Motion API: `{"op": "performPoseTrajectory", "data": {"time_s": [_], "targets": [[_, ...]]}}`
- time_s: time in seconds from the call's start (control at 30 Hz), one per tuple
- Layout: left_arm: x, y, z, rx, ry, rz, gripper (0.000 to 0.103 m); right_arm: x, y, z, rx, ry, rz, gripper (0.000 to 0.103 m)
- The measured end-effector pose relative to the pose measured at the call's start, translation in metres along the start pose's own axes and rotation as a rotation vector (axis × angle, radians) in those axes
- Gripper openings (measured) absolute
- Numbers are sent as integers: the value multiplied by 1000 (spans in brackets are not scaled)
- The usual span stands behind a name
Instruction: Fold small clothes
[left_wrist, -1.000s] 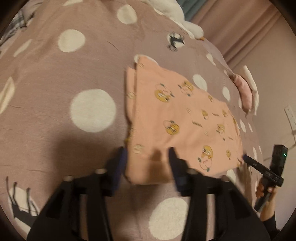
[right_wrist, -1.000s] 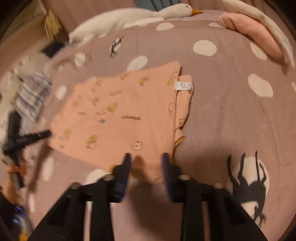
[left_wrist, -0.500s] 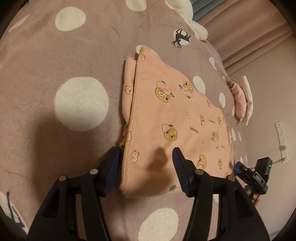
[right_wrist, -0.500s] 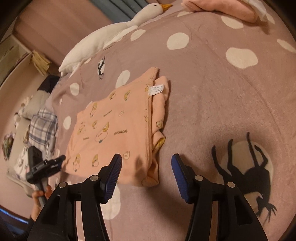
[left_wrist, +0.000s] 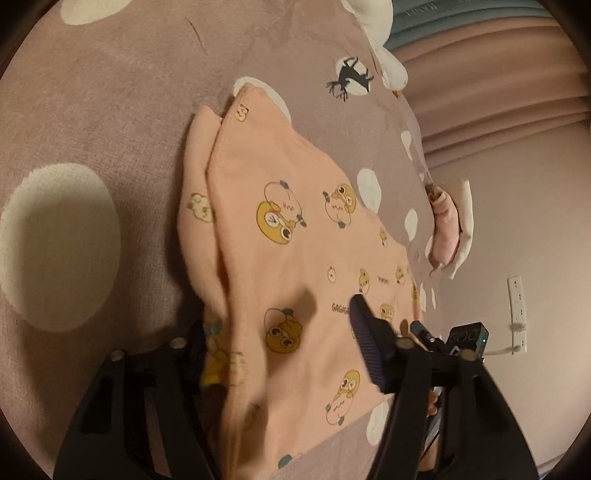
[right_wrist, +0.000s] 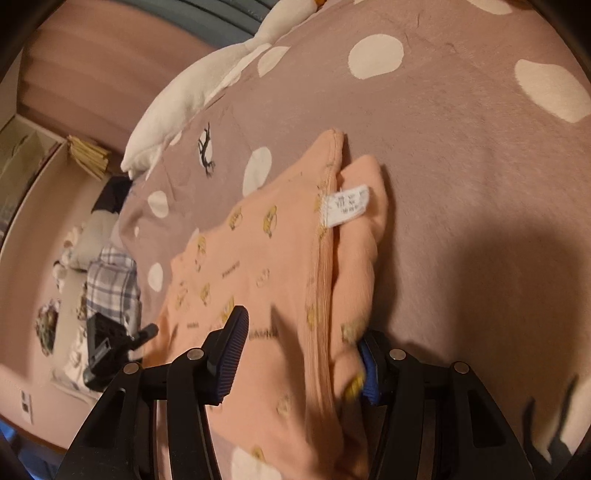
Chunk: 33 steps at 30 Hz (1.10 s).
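A peach garment (left_wrist: 295, 240) printed with yellow cartoon figures lies folded on the mauve dotted blanket (left_wrist: 110, 92). My left gripper (left_wrist: 280, 343) straddles its near left corner. One finger sits under the cloth's edge and the other above it, and the jaws are closing with a gap still showing. In the right wrist view the garment (right_wrist: 266, 266) shows a white label (right_wrist: 345, 205). My right gripper (right_wrist: 299, 358) straddles the near right corner the same way, its jaws closing around the folded edge. Each view also shows the other gripper at the garment's far side.
A white goose plush (right_wrist: 192, 92) lies along the blanket's far edge. A folded pink and white pile (left_wrist: 447, 229) sits at the right side of the bed. A plaid cloth (right_wrist: 110, 284) lies off to the left. A wall socket (left_wrist: 517, 299) is on the wall beyond.
Both grippers moved forward and down and rolled. The garment's near edge, earlier just ahead of the fingertips, now lies between the jaws of each. The jaws have narrowed slightly.
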<state>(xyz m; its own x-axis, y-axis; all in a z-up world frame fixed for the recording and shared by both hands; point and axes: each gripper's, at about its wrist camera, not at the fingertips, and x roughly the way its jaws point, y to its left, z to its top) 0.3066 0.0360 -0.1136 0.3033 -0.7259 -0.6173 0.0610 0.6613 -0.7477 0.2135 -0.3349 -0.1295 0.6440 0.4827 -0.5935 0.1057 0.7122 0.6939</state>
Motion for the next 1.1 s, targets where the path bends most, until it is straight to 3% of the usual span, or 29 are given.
{"op": "performPoseTrajectory", "data": {"time_s": [0.03, 0.07, 0.17, 0.37, 0.77, 0.93, 1.0, 1.1], "targets": [[0, -1, -1, 10, -4, 27, 37, 3, 3, 0, -17, 5, -31, 30], [-1, -1, -4, 26, -4, 78, 19, 4, 4, 0, -31, 13, -59, 24], [-10, 2, -9, 22, -39, 90, 11, 1, 12, -3, -79, 9, -95, 18], [-31, -12, -24, 38, -71, 1, 10, -25, 23, -6, -84, -14, -58, 15], [-72, -16, -101, 23, 3, -12, 10, -80, 19, -52, -47, 95, -44, 15], [-72, -8, -133, 16, 34, 32, 10, -89, 10, -81, 2, 132, -29, 15], [-69, -3, -139, 0, 37, 54, 11, -86, 7, -87, 5, 143, -56, 15], [-66, -1, -141, -2, 31, 94, 15, -80, -7, -90, 31, 148, -172, 25]]}}
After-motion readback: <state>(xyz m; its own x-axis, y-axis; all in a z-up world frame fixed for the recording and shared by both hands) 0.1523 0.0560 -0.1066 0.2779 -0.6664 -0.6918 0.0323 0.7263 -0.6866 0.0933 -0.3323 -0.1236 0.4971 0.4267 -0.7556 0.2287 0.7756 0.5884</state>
